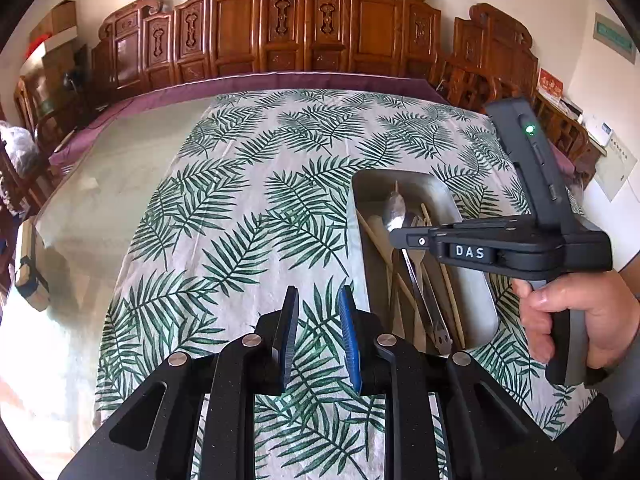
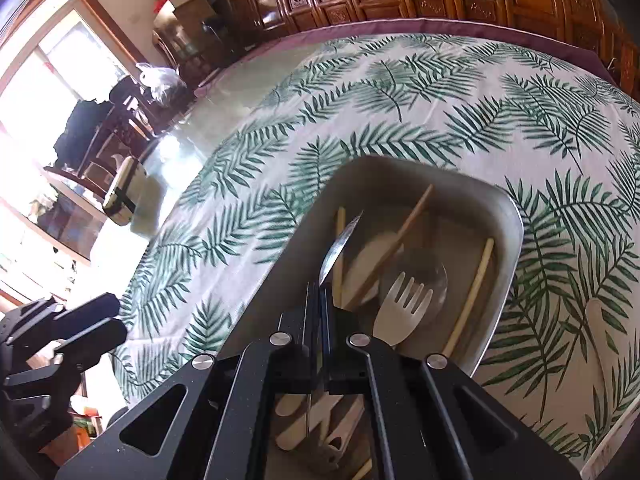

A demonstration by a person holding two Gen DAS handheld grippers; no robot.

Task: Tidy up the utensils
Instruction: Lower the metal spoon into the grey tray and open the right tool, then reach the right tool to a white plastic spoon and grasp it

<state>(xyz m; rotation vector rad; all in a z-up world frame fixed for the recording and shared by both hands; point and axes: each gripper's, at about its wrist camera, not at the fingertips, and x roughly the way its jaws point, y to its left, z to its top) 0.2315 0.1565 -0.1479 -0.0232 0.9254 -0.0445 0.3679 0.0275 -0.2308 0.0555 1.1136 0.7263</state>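
Note:
A metal tray [image 1: 472, 312] lies on the leaf-print tablecloth [image 1: 248, 208] and holds a cream fork [image 2: 400, 312], wooden chopsticks [image 2: 468, 300], a pale spoon [image 2: 372, 256] and metal tongs [image 1: 428, 312]. My right gripper [image 2: 320, 292] is shut on a metal spoon [image 2: 338, 248] and holds it over the tray; it also shows in the left wrist view [image 1: 394, 236] with the spoon [image 1: 394, 208]. My left gripper [image 1: 318, 294] is open and empty over the cloth, left of the tray.
A glass table top [image 1: 120, 184] with a purple edge extends left of the cloth. Carved wooden cabinets [image 1: 304, 28] line the far wall. A small box [image 2: 124, 196] sits at the table's left edge. Chairs and clutter stand by the window [image 2: 48, 80].

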